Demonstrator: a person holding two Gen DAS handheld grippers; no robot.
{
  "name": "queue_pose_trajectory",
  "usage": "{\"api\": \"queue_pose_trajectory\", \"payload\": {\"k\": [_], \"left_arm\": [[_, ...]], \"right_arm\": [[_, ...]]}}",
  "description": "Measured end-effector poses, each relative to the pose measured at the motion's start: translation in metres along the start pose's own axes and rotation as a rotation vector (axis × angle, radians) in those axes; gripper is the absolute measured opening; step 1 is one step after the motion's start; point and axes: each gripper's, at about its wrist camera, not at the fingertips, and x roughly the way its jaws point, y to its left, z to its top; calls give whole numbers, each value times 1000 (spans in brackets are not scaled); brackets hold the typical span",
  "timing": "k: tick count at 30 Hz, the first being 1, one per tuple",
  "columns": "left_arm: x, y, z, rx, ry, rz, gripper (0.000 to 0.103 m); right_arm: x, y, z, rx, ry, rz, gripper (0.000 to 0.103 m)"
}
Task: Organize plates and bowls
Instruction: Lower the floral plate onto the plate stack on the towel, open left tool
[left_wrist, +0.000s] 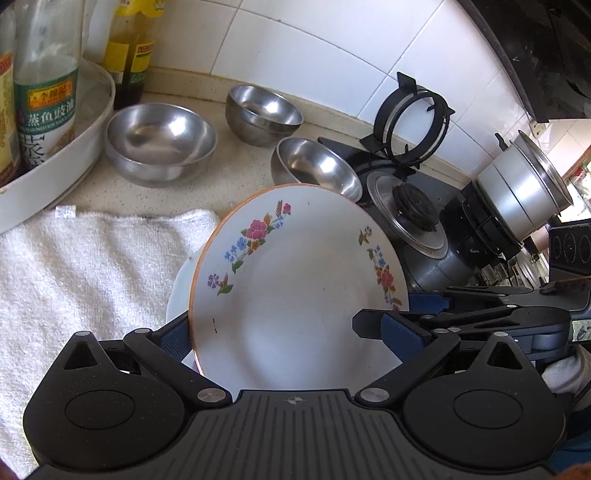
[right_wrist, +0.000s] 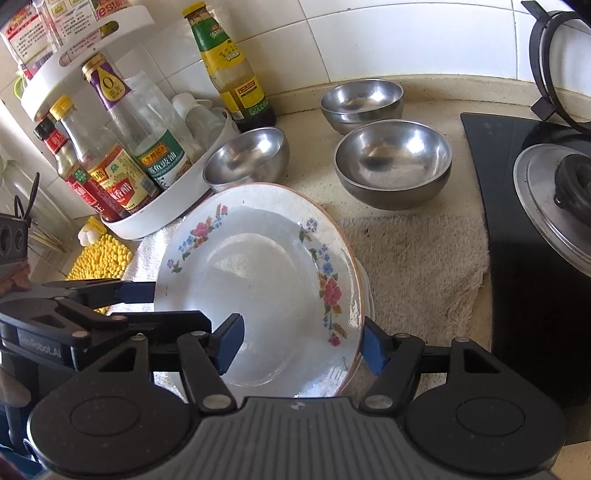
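A white plate with a flower pattern (left_wrist: 295, 288) sits tilted on another plate over a white towel (left_wrist: 81, 273); it also shows in the right wrist view (right_wrist: 266, 288). My left gripper (left_wrist: 291, 332) is open, its fingers on either side of the plate's near-left rim. My right gripper (right_wrist: 303, 343) is open, its fingers straddling the plate's right rim. Three steel bowls (left_wrist: 160, 142) (left_wrist: 262, 112) (left_wrist: 317, 168) stand on the counter behind; they also show in the right wrist view (right_wrist: 393, 162) (right_wrist: 362, 99) (right_wrist: 247, 157).
A white turntable rack (right_wrist: 159, 206) with sauce bottles (right_wrist: 125, 147) stands at the left. A gas stove (left_wrist: 417, 221) with a loose pan support (left_wrist: 410, 118) and a steel pot (left_wrist: 524, 192) is at the right. A yellow mat (right_wrist: 99, 258) lies at the far left.
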Motion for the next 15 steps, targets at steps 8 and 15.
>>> {"api": "queue_pose_trajectory", "payload": {"k": [8, 15], "left_arm": [[7, 1, 0, -2, 20, 6, 103], [9, 10, 3, -13, 32, 12, 102]], "right_arm": [[3, -3, 4, -25, 10, -31, 71], [0, -1, 9, -69, -27, -31, 71]]}}
